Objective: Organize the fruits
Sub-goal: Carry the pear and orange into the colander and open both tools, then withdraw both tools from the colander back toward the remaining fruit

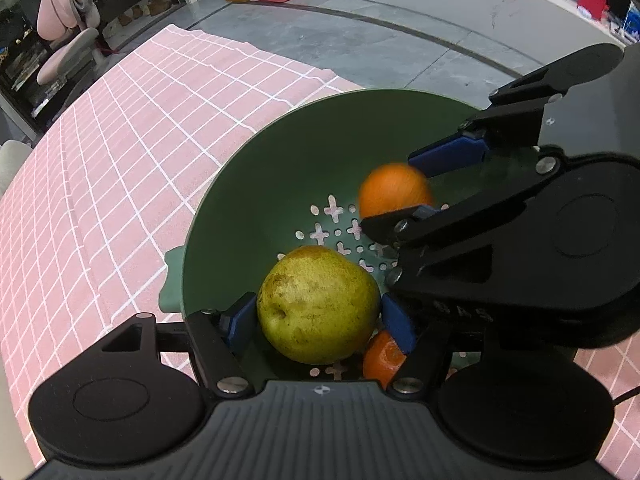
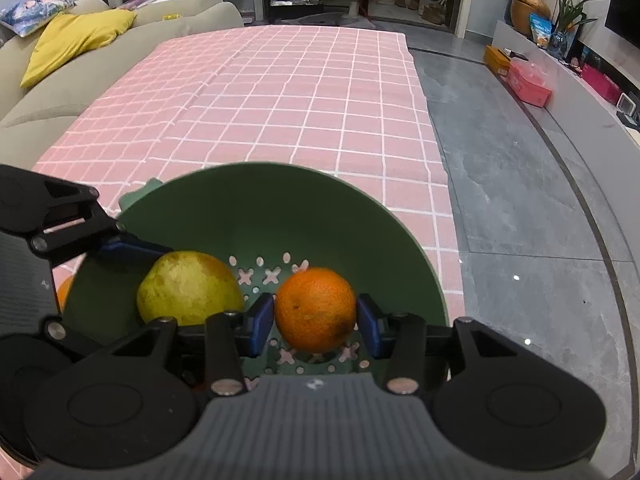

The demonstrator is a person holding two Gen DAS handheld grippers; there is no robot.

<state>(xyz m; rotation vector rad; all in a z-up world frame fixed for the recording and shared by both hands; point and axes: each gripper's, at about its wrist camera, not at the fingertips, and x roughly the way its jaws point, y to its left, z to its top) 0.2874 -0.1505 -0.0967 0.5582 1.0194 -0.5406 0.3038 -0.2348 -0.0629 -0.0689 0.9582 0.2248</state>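
Between our left gripper's (image 1: pixel 318 322) pads sits one pear (image 1: pixel 318 304), clamped; our right gripper (image 2: pixel 316 322) clasps one orange (image 2: pixel 316 309). Both hang inside one green colander (image 2: pixel 280 208). A second orange (image 1: pixel 382 356) lies at the pear's five o'clock. Beneath: pink checked cloth (image 2: pixel 280 92), grey floor (image 2: pixel 520 200), sofa (image 2: pixel 48 92) at ten o'clock.
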